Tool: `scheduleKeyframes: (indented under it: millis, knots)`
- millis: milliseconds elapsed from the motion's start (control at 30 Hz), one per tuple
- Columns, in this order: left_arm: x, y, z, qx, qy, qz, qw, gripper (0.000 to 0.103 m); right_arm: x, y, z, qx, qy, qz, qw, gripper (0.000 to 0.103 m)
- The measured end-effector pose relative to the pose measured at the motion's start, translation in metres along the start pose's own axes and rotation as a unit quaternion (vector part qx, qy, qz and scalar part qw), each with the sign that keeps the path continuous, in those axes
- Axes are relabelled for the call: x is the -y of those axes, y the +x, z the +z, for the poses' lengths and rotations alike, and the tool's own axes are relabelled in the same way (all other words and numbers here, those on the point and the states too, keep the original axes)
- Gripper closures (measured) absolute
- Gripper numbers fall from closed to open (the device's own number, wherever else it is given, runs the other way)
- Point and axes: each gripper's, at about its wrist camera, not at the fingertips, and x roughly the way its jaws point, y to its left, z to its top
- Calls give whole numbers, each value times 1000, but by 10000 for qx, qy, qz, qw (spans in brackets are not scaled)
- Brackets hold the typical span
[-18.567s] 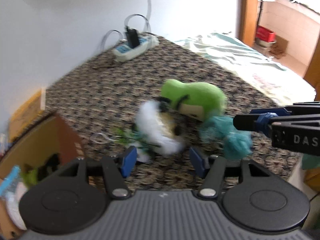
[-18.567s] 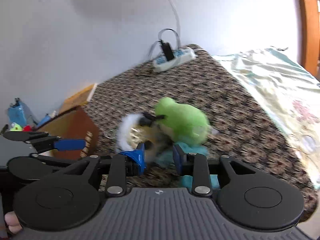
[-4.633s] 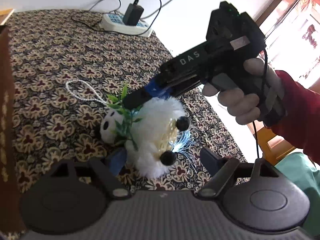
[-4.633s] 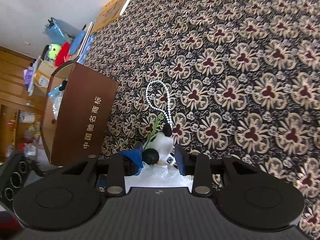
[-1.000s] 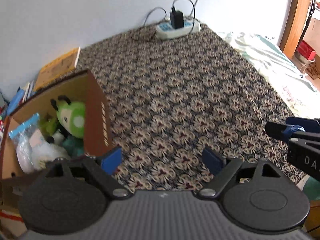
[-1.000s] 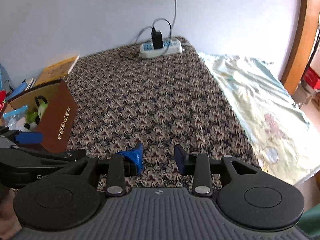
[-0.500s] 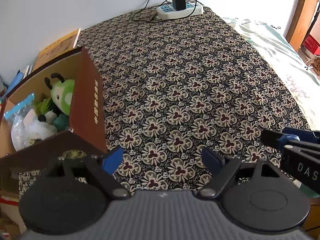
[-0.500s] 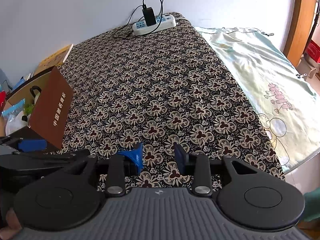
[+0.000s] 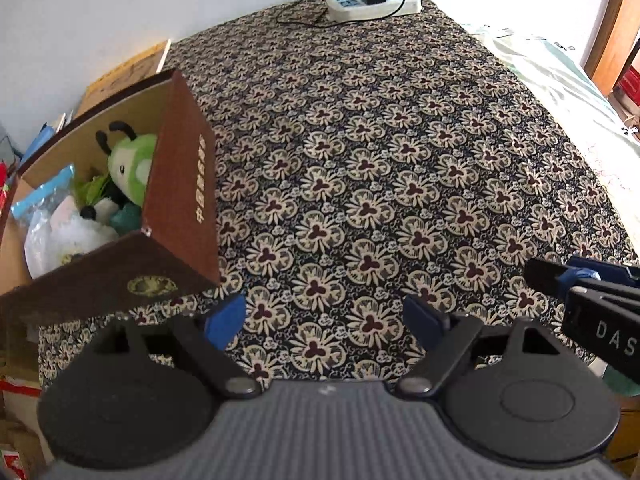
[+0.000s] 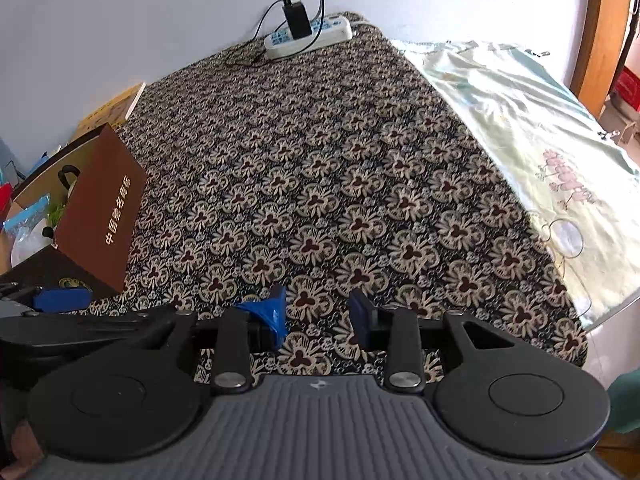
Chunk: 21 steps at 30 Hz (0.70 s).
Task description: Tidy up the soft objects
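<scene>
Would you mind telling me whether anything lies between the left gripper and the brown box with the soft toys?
Nothing visible does: the open left gripper hangs beside the brown cardboard box, only patterned cloth between.

A home bedroom, floral-patterned cloth (image 9: 380,184) spread ahead of the hand-held gripper, pale printed bedsheet (image 10: 532,128) to its right, power strip (image 10: 308,36) with charger against the plain wall, wooden door frame (image 10: 600,24) beyond.

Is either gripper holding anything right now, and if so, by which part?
Nothing is held. The left gripper stands wide open and the right gripper open more narrowly, both over the patterned cloth. The soft toys lie in the brown box.
</scene>
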Motion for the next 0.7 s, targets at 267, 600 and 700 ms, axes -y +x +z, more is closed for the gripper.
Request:
scheduleKeyframes:
  millis: [267, 600, 700]
  knots:
    - [-10, -2, -1, 68, 106, -12, 9999, 17, -13, 0, -3, 31, -14, -72, 10000, 86]
    - [-37, -3, -5, 85, 216, -191, 9995, 17, -37, 4, -7, -71, 184, -87, 9998, 85]
    - [-44, -1, -7, 44, 264, -228, 9994, 18, -47, 4, -8, -75, 194, -147, 9997, 85]
